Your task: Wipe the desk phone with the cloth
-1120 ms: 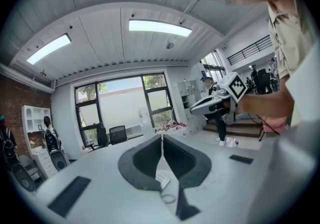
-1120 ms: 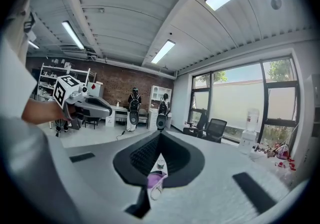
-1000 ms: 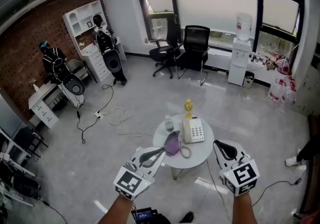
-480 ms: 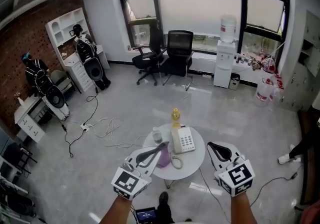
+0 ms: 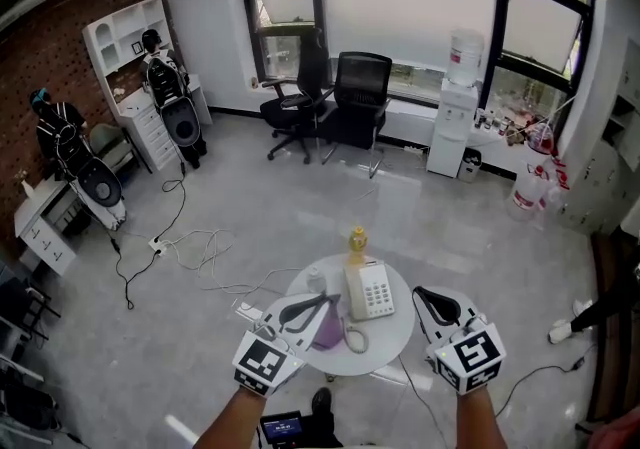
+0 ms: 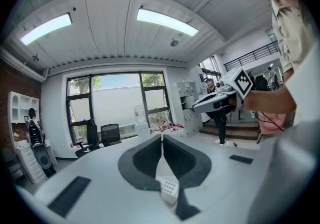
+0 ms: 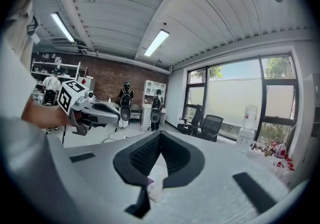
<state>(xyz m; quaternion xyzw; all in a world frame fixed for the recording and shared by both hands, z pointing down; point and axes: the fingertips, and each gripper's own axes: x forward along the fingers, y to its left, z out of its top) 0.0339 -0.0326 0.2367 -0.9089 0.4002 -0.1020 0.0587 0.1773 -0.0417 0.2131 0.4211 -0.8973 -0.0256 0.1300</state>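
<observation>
Zero wiping done — left gripper (image 5: 322, 301) and right gripper (image 5: 420, 292) are both empty, jaws pressed together. Cloth (image 5: 329, 331) lies left of desk phone (image 5: 368, 290), not yet picked up.

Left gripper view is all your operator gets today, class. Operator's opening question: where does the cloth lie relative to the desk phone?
Observer: The head view shows the purple cloth on the round table, just left of the desk phone.
Operator: What's beyond the phone?
Observer: A yellow bottle stands at the table's far edge.
Operator: Is the right gripper carrying anything?
Observer: No. The right gripper view shows the right gripper shut, with nothing between its jaws.
</observation>
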